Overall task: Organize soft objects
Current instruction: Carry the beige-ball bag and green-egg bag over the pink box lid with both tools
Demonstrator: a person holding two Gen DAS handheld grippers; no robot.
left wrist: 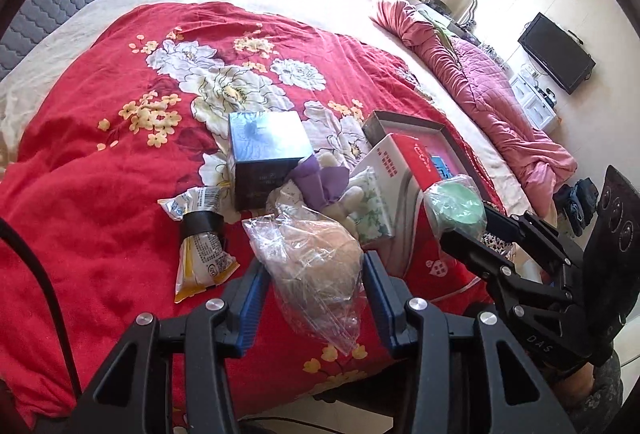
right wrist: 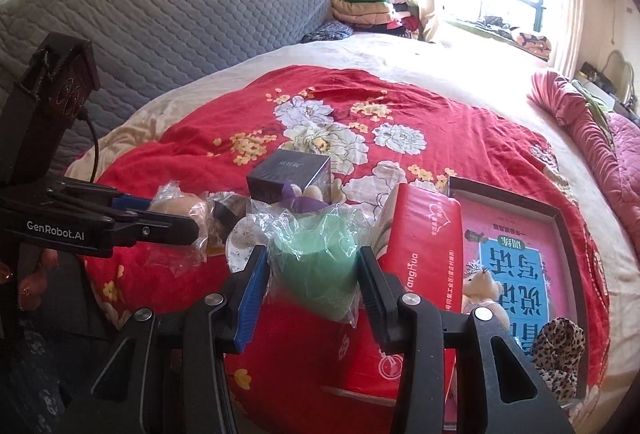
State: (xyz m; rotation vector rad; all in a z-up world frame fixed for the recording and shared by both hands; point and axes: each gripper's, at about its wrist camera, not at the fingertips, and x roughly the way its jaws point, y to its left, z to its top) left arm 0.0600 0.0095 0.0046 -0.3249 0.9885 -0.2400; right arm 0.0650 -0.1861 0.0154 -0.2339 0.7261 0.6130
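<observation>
Tan bagged toy sits clamped between the left gripper jaws.

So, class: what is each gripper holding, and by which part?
Left gripper: bagged tan soft item, pinched across its sides. Right gripper: bagged green soft item, likewise across its sides.

A home bedroom: bed under floral red quilt, padded headboard.

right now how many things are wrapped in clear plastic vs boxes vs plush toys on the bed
Clear-plastic-wrapped soft items: 2 (beige one in the left gripper, green one in the right gripper)
Boxes: 4 (dark cube box, red box, floral tissue box, open book box)
Plush toys: 2 (purple-dressed, white bear)
Total: 8
</observation>
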